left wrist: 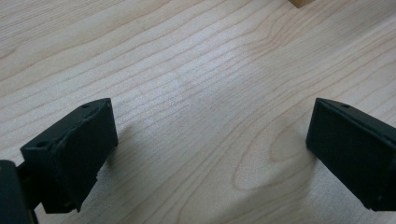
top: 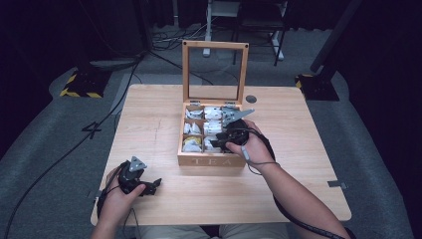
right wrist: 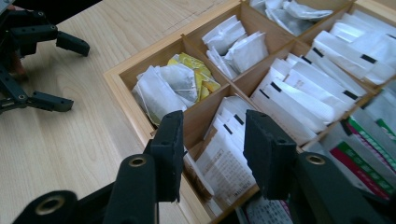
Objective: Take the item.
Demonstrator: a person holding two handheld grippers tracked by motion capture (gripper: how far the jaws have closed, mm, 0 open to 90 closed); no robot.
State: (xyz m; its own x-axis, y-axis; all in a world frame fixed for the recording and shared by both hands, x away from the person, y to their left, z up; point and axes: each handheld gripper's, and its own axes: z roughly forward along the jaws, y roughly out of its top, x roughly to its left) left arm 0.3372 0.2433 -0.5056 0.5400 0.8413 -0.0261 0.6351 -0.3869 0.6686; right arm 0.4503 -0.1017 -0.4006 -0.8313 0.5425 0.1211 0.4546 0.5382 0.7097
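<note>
A wooden tea box (top: 211,160) stands mid-table with its glass lid (top: 185,74) propped upright. Its compartments hold white tea packets (right wrist: 224,158) and a yellow tea bag (right wrist: 198,77). My right gripper (top: 214,143) hovers over the box's near middle compartment. In the right gripper view its jaws (right wrist: 212,140) stand open just above the white packets, with nothing between them. My left gripper (top: 155,184) rests at the table's near left, well apart from the box. Its jaws (left wrist: 210,140) are spread wide over bare wood.
The box rim (right wrist: 140,59) and its thin dividers surround the packets. The left gripper (right wrist: 80,77) lies open on the table beyond the box. A corner of the box (left wrist: 299,2) sits ahead of the left gripper. Cables cross the floor behind the table.
</note>
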